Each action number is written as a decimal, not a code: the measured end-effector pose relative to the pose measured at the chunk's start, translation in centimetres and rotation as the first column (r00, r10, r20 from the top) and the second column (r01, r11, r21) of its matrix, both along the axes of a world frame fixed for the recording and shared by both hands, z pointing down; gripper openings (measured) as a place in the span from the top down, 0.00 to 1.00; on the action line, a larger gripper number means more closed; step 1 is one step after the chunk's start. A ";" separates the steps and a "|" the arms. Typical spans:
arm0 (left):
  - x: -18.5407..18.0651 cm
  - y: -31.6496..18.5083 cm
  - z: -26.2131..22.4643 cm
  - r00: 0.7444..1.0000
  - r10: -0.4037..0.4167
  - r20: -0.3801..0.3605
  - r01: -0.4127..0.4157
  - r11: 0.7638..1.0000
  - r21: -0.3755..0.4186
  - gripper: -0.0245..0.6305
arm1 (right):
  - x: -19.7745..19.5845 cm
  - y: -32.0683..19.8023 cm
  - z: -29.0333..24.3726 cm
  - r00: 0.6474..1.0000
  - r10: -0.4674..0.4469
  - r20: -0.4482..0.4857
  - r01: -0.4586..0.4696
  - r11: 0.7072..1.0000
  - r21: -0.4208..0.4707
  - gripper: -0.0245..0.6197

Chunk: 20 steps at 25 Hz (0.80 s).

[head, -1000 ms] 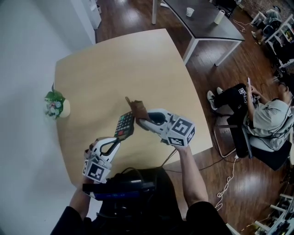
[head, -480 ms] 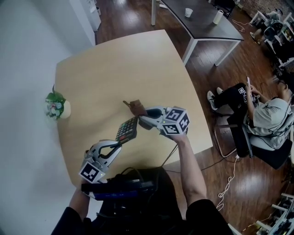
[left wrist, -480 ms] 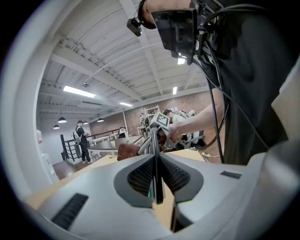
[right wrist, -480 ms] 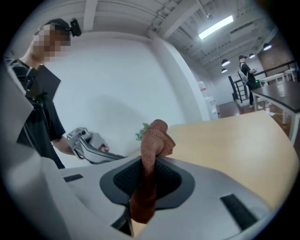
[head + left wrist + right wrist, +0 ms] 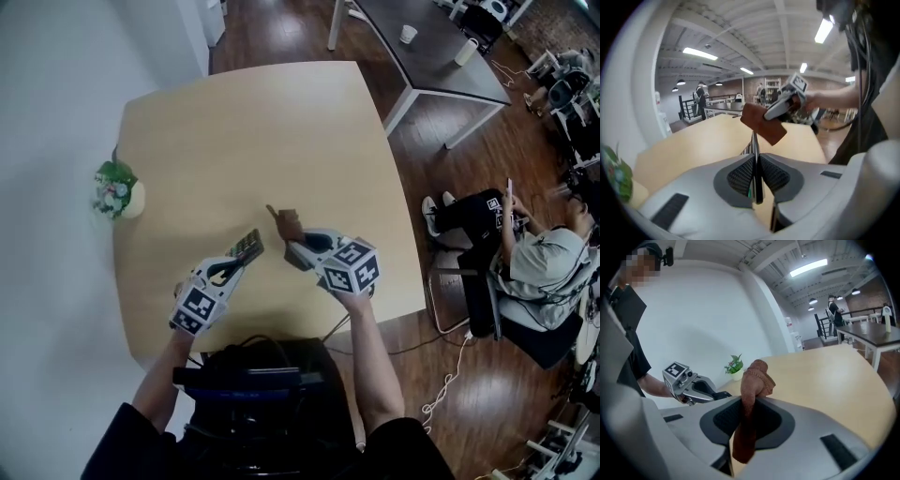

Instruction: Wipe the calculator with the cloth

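Showing left gripper [image 5: 234, 267] clamped on the calculator's [image 5: 249, 246] thin edge and right gripper [image 5: 302, 251] pinching the cloth [image 5: 287, 223]; wiping pressure could lever the calculator loose.

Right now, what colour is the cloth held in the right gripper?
The cloth is plain reddish brown, clearest in the right gripper view.

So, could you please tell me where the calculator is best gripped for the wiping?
By its near end edge, coming from the person's side, as the left gripper has it: the calculator is a thin flat slab, pinched across its thickness, so the keyed face is left free for the cloth.
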State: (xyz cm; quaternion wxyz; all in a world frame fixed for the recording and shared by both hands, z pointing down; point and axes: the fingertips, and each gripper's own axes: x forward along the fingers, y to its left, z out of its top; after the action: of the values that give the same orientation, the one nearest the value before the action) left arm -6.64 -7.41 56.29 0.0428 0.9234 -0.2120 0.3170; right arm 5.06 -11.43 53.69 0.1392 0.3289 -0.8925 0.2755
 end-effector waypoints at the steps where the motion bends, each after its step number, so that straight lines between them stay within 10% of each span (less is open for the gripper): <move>1: 0.0 -0.2 1.7 0.995 0.001 0.101 -0.005 0.999 0.045 0.90 | -0.3 0.5 1.4 1.000 0.010 0.011 -0.010 0.999 -0.039 0.86; 8: 3.7 0.9 8.6 0.916 0.077 0.394 -0.193 0.946 0.262 0.89 | -2.4 4.3 11.1 0.996 0.090 -0.001 -0.087 0.958 -0.272 0.86; 14: 7.1 3.5 9.8 0.918 0.210 0.336 -0.298 0.926 0.234 0.64 | -1.1 4.2 14.1 0.965 0.259 0.050 -0.224 0.904 -0.364 0.86; 20: 2.3 2.4 9.7 0.934 0.178 0.311 -0.253 0.942 0.220 0.53 | -0.8 3.4 13.7 0.935 0.333 0.120 -0.267 0.886 -0.380 0.86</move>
State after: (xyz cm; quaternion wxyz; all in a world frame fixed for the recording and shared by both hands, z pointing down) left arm -4.38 -5.05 66.00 -0.1434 0.8832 -0.1517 0.4200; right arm 4.21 -8.08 67.41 0.0701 0.4060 -0.7743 0.4803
